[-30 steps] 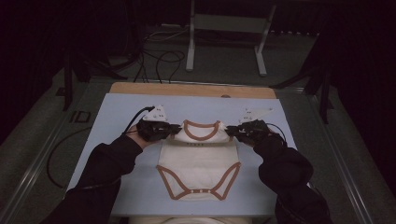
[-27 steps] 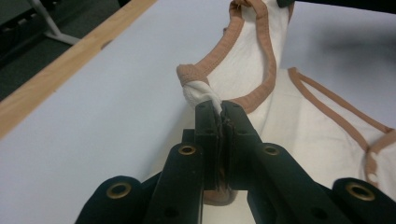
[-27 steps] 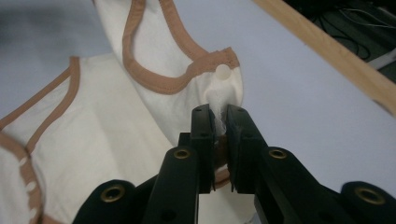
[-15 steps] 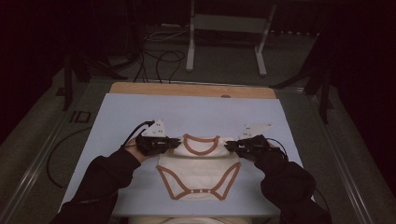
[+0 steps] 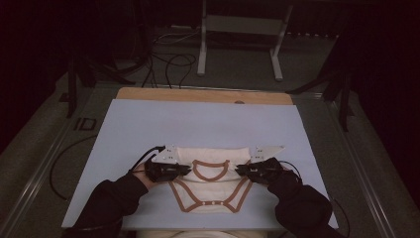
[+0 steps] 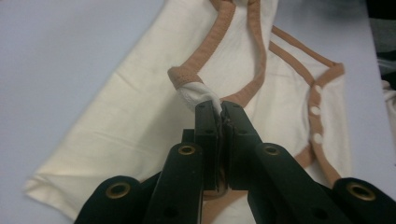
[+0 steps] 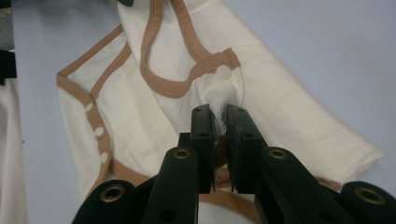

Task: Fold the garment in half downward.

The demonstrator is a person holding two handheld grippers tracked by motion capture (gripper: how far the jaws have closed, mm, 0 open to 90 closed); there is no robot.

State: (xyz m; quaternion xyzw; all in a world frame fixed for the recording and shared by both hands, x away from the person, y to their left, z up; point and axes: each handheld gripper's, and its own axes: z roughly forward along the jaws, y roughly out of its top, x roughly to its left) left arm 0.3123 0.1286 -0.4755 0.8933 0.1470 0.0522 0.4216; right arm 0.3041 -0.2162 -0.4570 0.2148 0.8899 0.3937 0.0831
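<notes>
I have the cream bodysuit (image 5: 208,186) lying on the pale blue surface (image 5: 148,124), near its front edge, brown-trimmed neckline between my two grippers. My left gripper (image 6: 219,108) has its fingers clamped on one shoulder of the garment; my right gripper (image 7: 218,112) has its fingers clamped on the other shoulder, beside a snap.

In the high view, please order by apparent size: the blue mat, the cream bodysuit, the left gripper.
1. Blue mat, by far the largest.
2. Cream bodysuit.
3. Left gripper, smallest, shut on the bodysuit's shoulder.
</notes>
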